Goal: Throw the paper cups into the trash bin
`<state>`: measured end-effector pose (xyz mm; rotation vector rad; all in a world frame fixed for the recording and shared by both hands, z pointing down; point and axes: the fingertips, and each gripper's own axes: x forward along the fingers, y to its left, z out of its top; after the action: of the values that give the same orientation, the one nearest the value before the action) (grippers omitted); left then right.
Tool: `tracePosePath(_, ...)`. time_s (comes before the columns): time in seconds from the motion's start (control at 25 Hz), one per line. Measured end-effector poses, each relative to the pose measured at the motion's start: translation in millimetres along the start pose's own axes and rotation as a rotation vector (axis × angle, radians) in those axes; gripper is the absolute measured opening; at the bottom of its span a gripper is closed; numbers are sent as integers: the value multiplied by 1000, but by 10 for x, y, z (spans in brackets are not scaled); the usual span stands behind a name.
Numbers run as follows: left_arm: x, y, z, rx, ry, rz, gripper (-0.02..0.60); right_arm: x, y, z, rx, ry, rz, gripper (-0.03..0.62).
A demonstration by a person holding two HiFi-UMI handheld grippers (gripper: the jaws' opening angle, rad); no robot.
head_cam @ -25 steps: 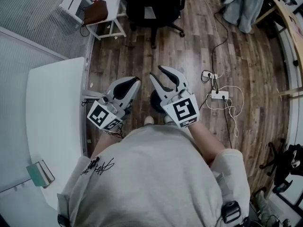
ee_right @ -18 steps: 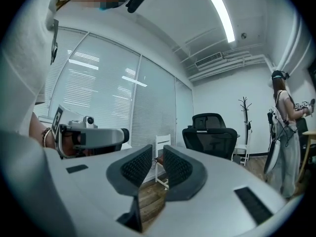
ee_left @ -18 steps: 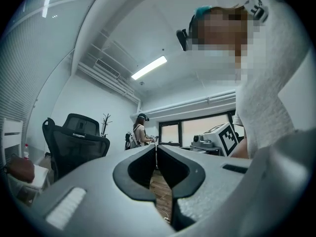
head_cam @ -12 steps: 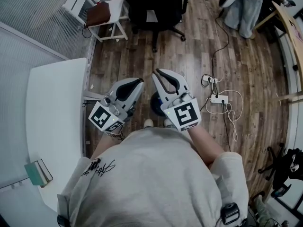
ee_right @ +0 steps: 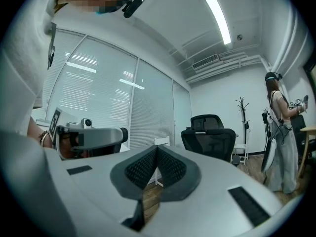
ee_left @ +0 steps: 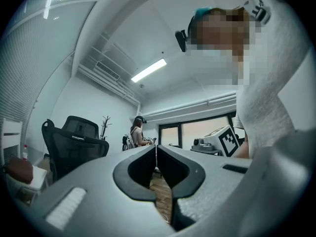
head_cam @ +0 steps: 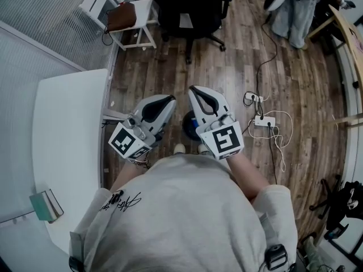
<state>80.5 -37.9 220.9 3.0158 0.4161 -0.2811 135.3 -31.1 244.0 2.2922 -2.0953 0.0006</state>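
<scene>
No paper cup shows in any view. In the head view both grippers are held level in front of the person's chest, above the wooden floor. My left gripper (head_cam: 168, 100) is shut, its pads meeting with nothing between them (ee_left: 156, 147). My right gripper (head_cam: 193, 89) has just been closing and is now shut, also on nothing (ee_right: 157, 148). A dark round object (head_cam: 190, 126) sits on the floor between and below the two grippers, mostly hidden by them; I cannot tell whether it is the bin.
A white table (head_cam: 62, 140) curves along the left with a small teal box (head_cam: 48, 207) on it. A black office chair (head_cam: 190, 10) and a white stool with a brown bag (head_cam: 122, 17) stand ahead. A power strip with cables (head_cam: 264, 119) lies right. A person (head_cam: 292, 7) stands far right.
The right gripper's jaws went from open to shut with nothing between them. The left gripper stayed shut. Both hands kept almost the same place.
</scene>
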Motion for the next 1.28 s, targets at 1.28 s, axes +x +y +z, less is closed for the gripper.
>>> tracePosePath(1.28,6,106,-27,-10,1,10,9,47,-19,-40,23,4,2,9)
